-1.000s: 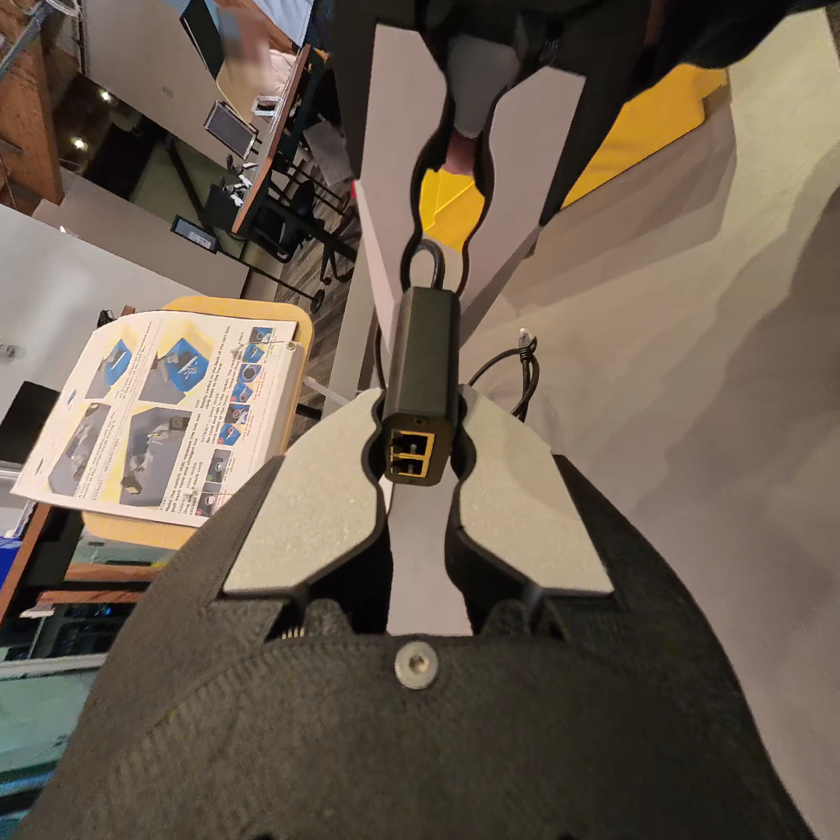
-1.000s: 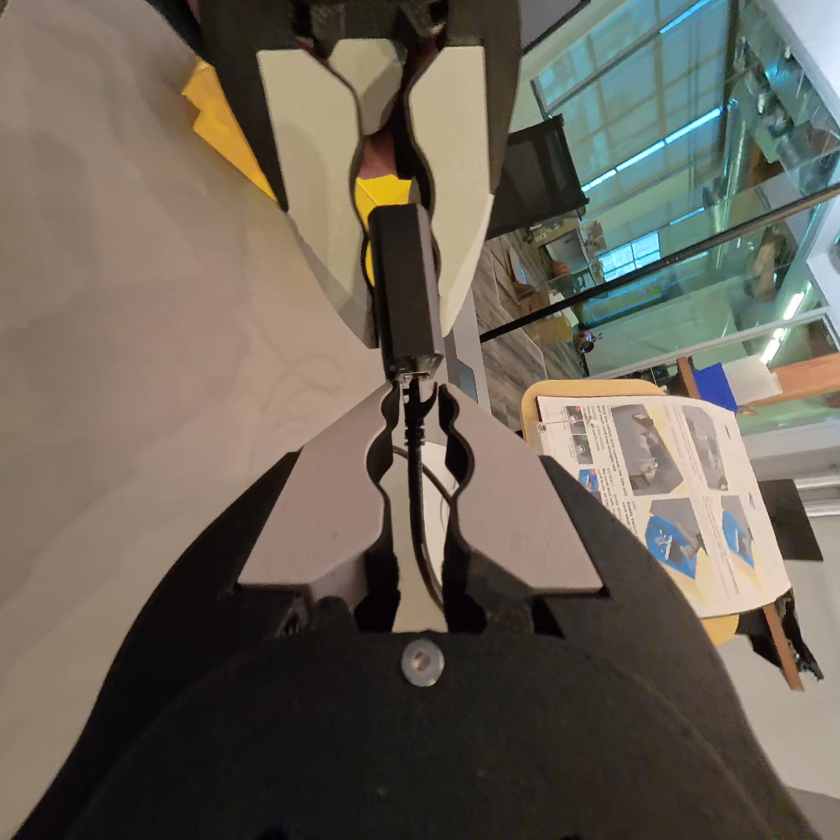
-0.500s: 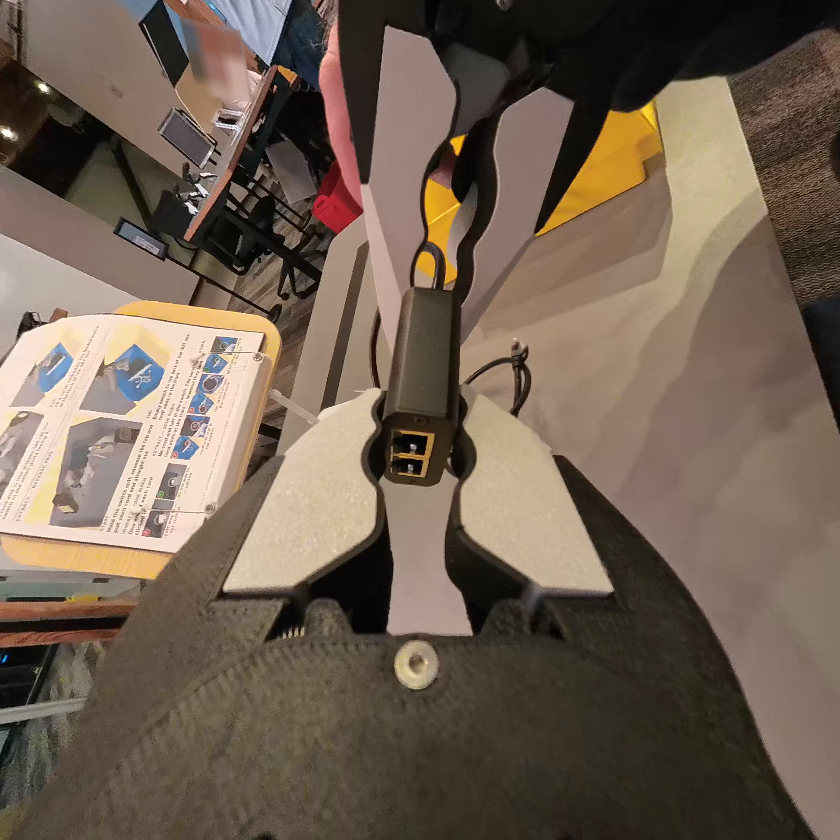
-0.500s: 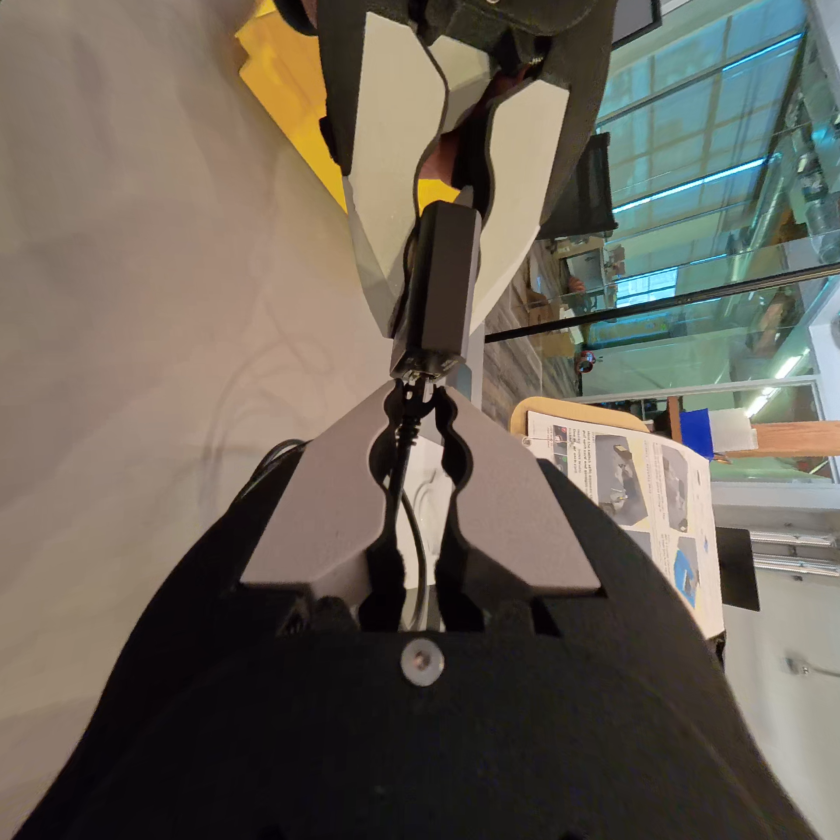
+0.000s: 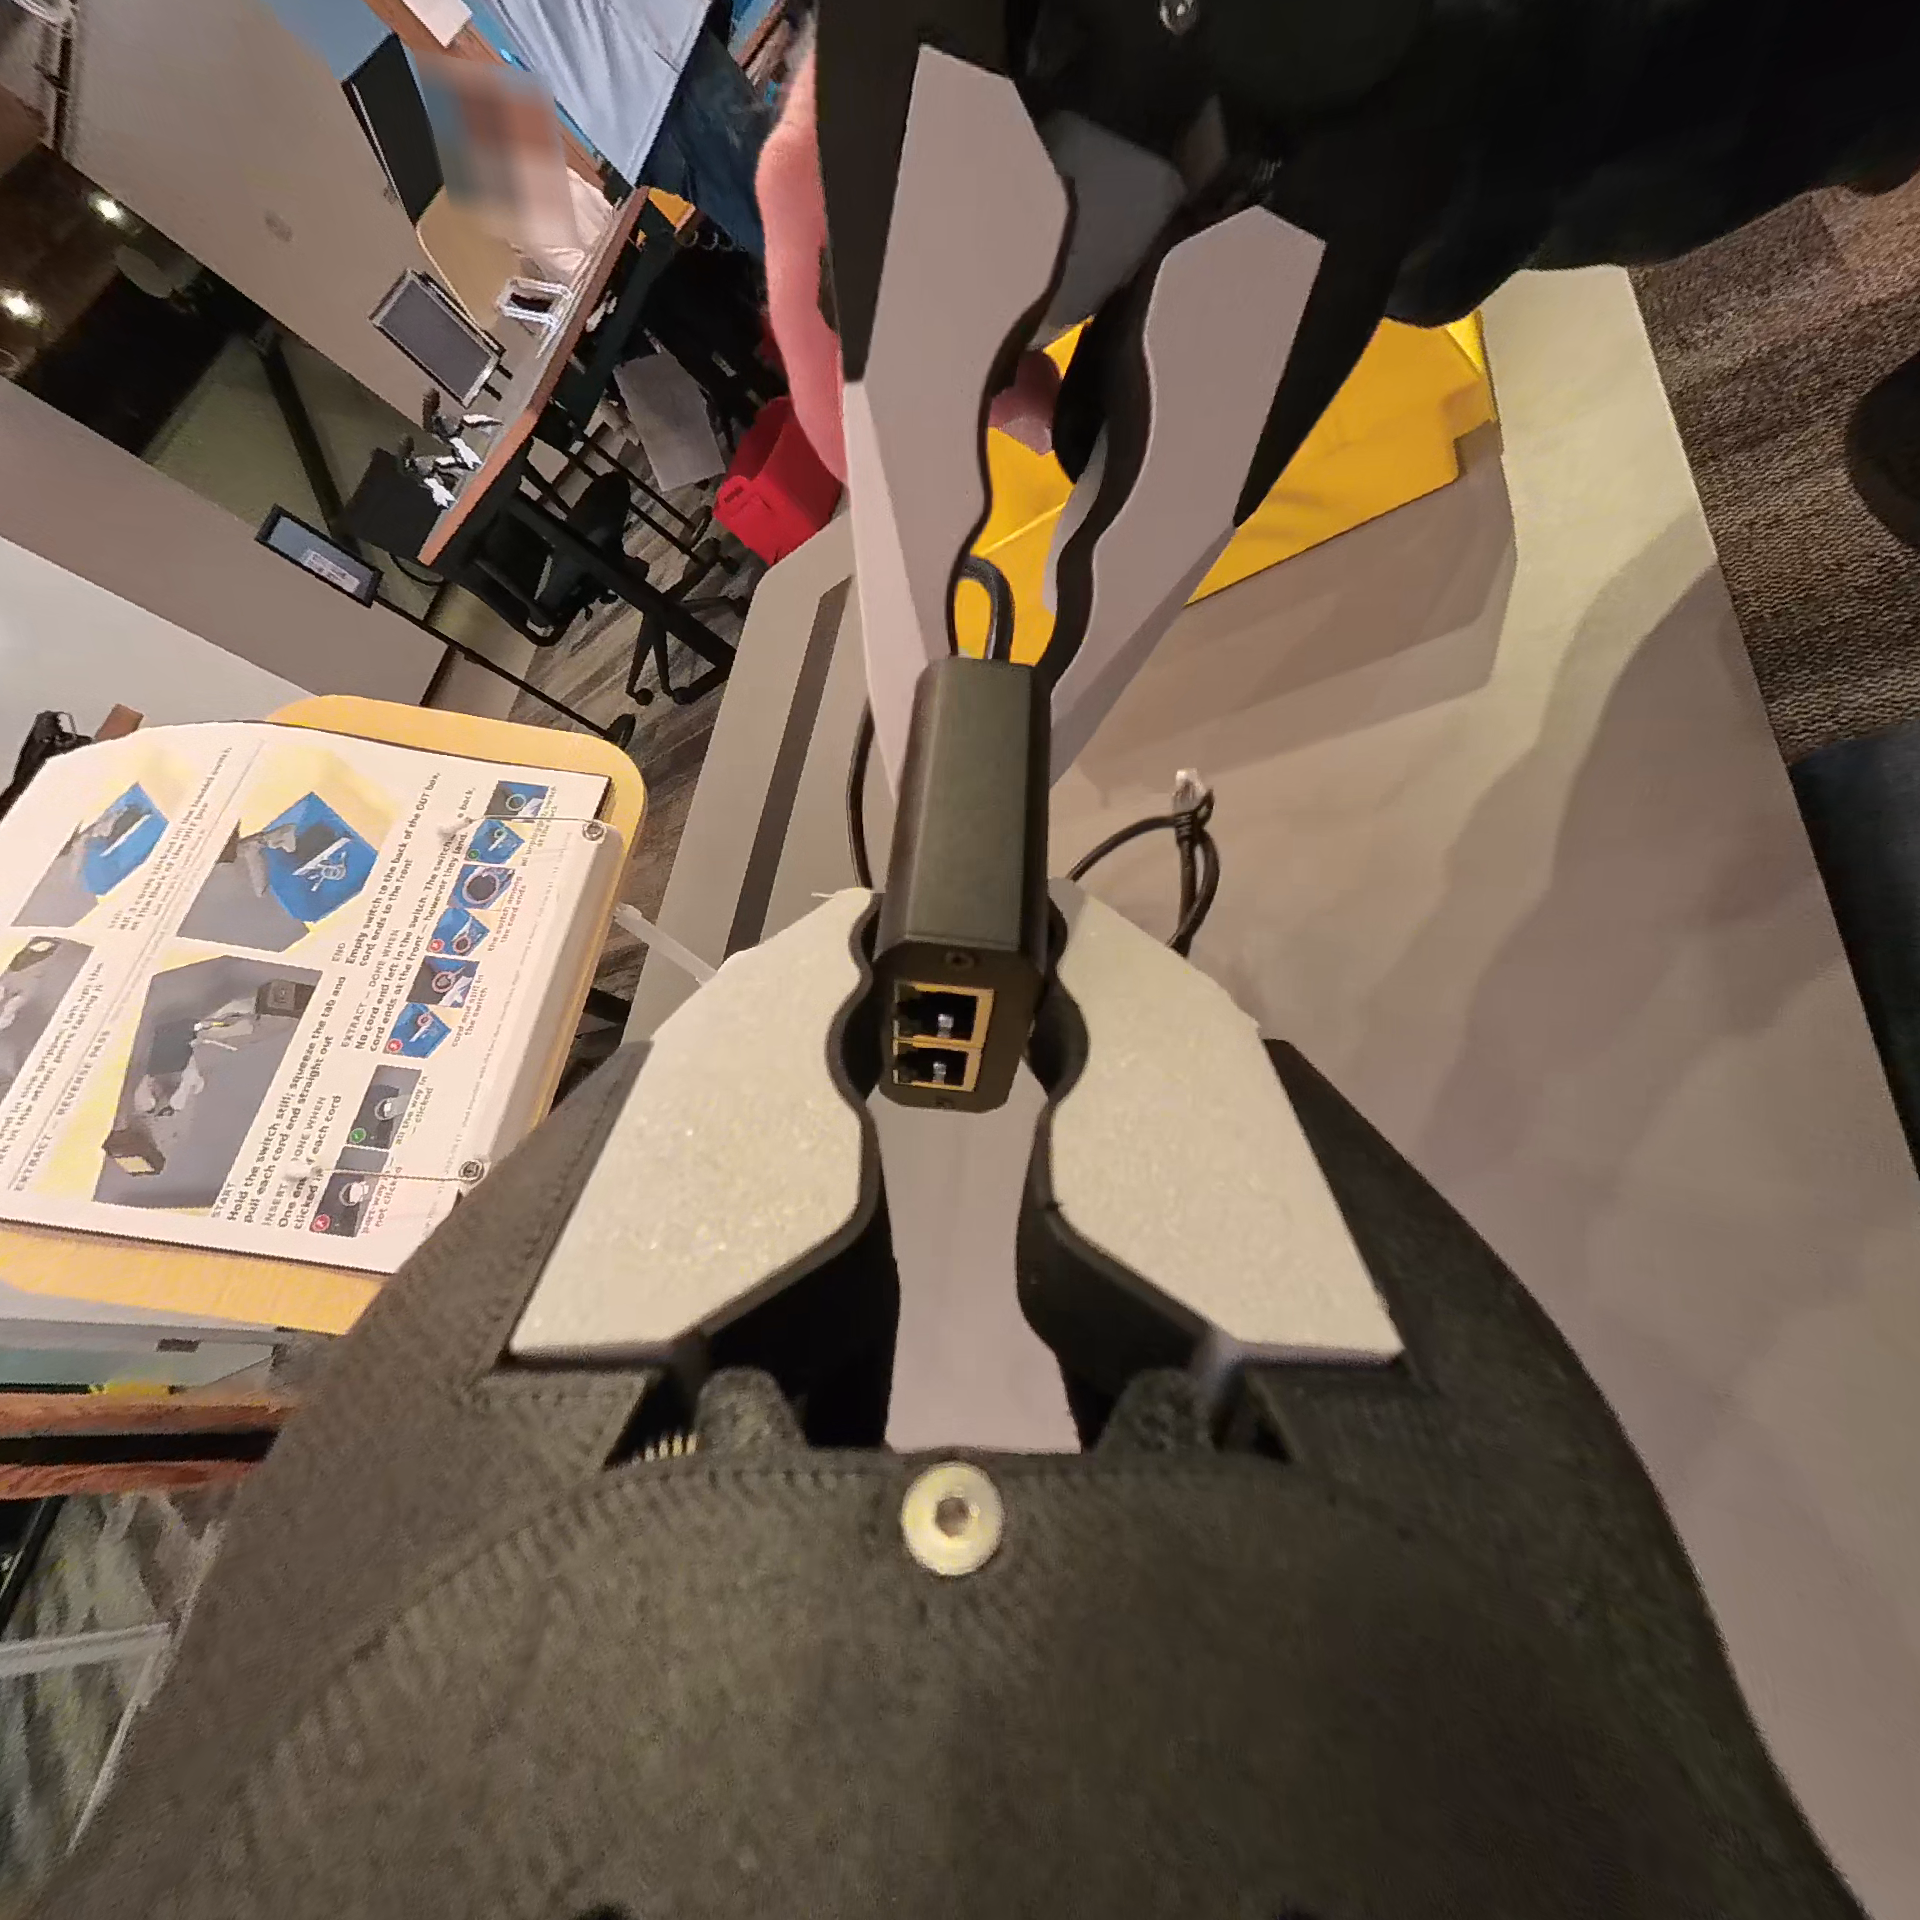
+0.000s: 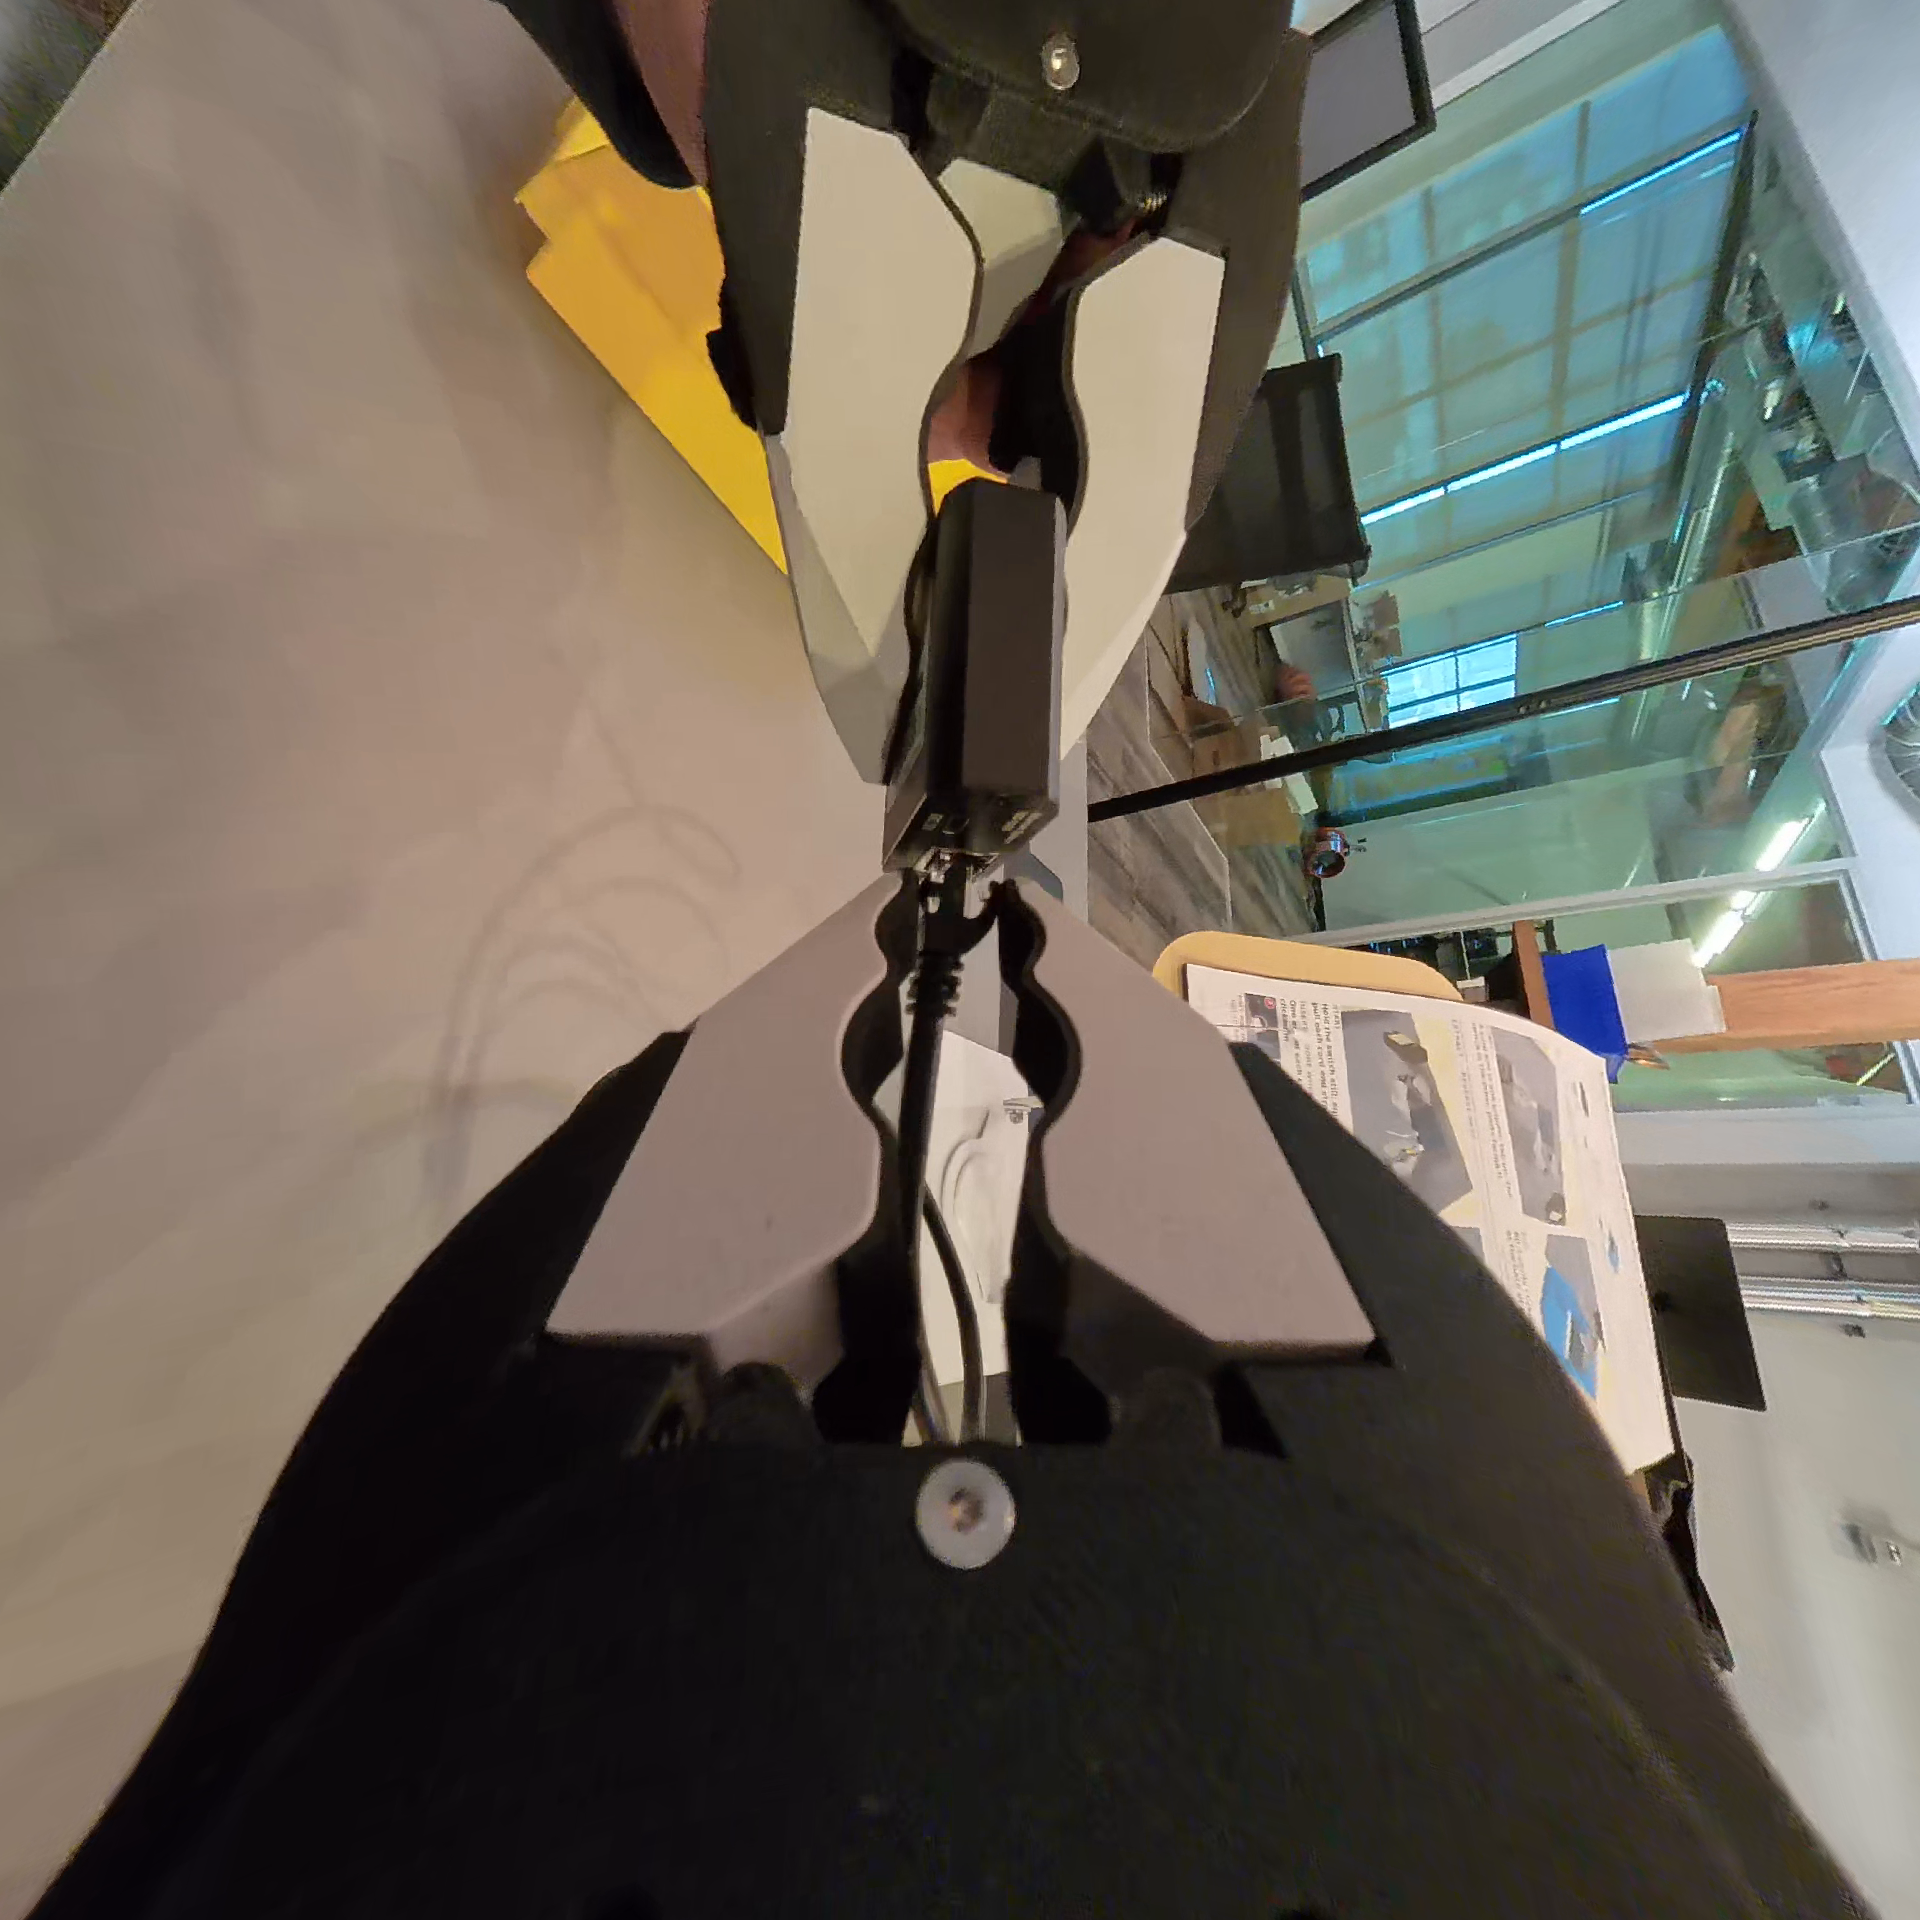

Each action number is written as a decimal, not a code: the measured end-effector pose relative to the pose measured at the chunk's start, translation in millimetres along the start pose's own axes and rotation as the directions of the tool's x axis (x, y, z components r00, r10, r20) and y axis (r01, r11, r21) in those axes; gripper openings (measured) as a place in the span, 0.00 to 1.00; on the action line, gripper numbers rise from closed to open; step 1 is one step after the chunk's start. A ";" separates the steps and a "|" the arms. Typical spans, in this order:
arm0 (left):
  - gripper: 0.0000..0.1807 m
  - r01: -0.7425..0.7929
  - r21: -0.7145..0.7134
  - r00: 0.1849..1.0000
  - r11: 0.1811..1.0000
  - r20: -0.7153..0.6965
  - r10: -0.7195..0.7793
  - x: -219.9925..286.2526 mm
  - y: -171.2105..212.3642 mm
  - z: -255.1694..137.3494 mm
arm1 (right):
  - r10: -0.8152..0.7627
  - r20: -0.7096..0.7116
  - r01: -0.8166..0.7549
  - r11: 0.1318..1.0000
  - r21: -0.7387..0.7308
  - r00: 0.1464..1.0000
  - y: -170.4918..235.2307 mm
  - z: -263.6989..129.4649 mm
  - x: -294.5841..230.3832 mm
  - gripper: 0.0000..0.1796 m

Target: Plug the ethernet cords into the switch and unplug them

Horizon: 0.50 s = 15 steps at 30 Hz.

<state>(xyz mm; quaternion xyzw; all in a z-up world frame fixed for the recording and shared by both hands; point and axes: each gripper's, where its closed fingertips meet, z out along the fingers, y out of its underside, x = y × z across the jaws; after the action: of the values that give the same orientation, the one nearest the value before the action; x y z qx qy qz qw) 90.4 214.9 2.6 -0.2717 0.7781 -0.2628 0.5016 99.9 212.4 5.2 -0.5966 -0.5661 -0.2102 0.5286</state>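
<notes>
The black switch [image 5: 971, 810] is in the air above the grey table [image 5: 1455, 935]. My left gripper [image 5: 961, 914] is shut on its near end, where two gold-trimmed ports [image 5: 940, 1039] face the camera, both without a plug. My right gripper [image 6: 951, 909] is shut on the plug of a black ethernet cord [image 6: 925, 1091], which sits at the port on the switch's [image 6: 987, 675] other end. The two grippers face each other; the right one's fingers [image 5: 966, 312] show beyond the switch. A second cord end [image 5: 1190, 800] lies loose on the table.
A yellow bin [image 5: 1299, 447] sits on the table behind the grippers and also shows in the right wrist view [image 6: 665, 343]. An illustrated instruction sheet [image 5: 260, 987] on a wooden board stands past the table's left edge. Desks and chairs lie beyond. Left and right tips are no more than a few centimetres apart.
Both grippers have swung together with the switch between them, so the background has shifted and the switch looks tilted in the right view. Both grips are unchanged.
</notes>
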 end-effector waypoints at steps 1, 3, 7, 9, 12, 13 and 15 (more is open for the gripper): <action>0.14 -0.004 0.000 1.000 1.000 0.000 0.004 0.5 -0.1 0.4 | 0.004 0.010 -0.004 1.000 0.000 1.000 0.1 -0.3 -0.9 0.07; 0.14 -0.008 -0.003 1.000 1.000 0.001 0.008 1.4 -0.7 1.2 | -0.003 0.022 0.003 1.000 -0.006 1.000 0.5 -1.2 -1.9 0.07; 0.13 -0.022 -0.018 1.000 1.000 -0.019 0.021 6.3 -0.3 3.1 | -0.013 0.080 0.017 0.999 -0.050 0.997 2.1 -0.6 -10.2 0.05; 0.13 -0.016 -0.029 0.999 0.999 -0.030 0.016 8.5 1.7 4.9 | -0.014 0.108 0.022 0.997 -0.074 0.994 4.7 1.6 -14.3 0.05; 0.13 0.001 -0.032 0.999 0.999 -0.047 -0.002 10.3 3.9 6.1 | -0.016 0.128 0.029 0.995 -0.096 0.992 6.4 2.7 -17.3 0.05; 0.13 0.008 -0.030 0.999 1.000 -0.050 -0.010 10.4 4.3 6.2 | -0.027 0.129 0.041 0.993 -0.107 0.991 6.7 2.6 -17.7 0.05; 0.14 0.012 -0.024 0.999 1.000 -0.035 -0.013 7.7 3.6 5.4 | -0.060 0.101 0.073 0.989 -0.130 0.993 6.6 1.8 -14.7 0.05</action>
<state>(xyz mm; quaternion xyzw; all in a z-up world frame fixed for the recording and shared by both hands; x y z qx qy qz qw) 92.1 211.4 -6.7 -0.2780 0.7882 -0.2616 0.4828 101.2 208.6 -10.5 -0.6210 -0.5953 -0.2360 0.4520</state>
